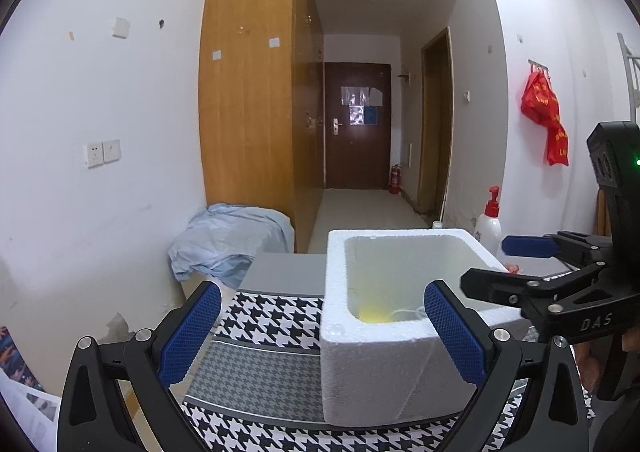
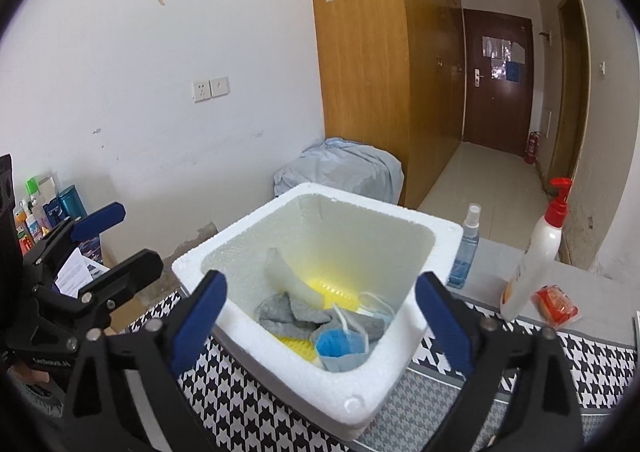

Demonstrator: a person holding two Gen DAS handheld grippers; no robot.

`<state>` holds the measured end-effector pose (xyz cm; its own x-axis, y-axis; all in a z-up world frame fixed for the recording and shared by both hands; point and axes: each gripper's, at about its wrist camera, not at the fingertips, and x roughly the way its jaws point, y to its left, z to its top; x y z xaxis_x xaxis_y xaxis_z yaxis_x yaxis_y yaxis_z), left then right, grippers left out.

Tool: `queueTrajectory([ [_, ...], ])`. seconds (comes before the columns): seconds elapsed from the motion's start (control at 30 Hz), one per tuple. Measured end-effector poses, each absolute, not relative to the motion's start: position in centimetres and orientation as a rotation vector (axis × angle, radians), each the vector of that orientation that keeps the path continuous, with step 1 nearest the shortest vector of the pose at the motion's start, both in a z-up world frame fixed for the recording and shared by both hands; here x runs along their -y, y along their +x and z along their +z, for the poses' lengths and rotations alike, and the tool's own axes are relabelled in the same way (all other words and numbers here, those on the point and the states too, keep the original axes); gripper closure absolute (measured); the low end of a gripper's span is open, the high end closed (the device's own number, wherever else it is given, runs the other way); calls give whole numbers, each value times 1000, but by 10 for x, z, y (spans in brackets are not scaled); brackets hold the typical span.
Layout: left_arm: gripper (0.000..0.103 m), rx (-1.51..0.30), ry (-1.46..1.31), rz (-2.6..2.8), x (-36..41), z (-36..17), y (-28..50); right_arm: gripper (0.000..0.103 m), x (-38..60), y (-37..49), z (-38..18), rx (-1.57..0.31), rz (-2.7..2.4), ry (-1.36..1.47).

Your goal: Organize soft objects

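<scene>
both grippers, left (image 1: 322, 332) and right (image 2: 320, 322), gape wide and empty over the foam box (image 2: 280, 380); inside lie a mask (image 2: 340, 344), grey cloth (image 2: 292, 312).

I see the foam box (image 2: 312, 292) standing on the bench (image 2: 520, 380), with a face mask (image 2: 340, 344), a cloth (image 2: 288, 312) and a sponge (image 2: 296, 284) lying in it. Right of the box stand a spray bottle (image 2: 466, 248) and a pump bottle (image 2: 536, 252), with a small packet (image 2: 554, 304) beside the pump bottle. Behind the box lies a covered bundle (image 2: 340, 168) against the wardrobe (image 2: 360, 52).
</scene>
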<state>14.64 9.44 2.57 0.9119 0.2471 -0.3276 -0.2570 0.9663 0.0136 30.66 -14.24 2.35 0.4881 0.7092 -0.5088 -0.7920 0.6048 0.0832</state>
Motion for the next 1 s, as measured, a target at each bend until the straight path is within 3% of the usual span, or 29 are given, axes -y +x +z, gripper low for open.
queueTrajectory([
  [1.0, 1, -303, 0, 235, -61, 43, 139, 0, 199, 285, 44, -456, 846, -112],
])
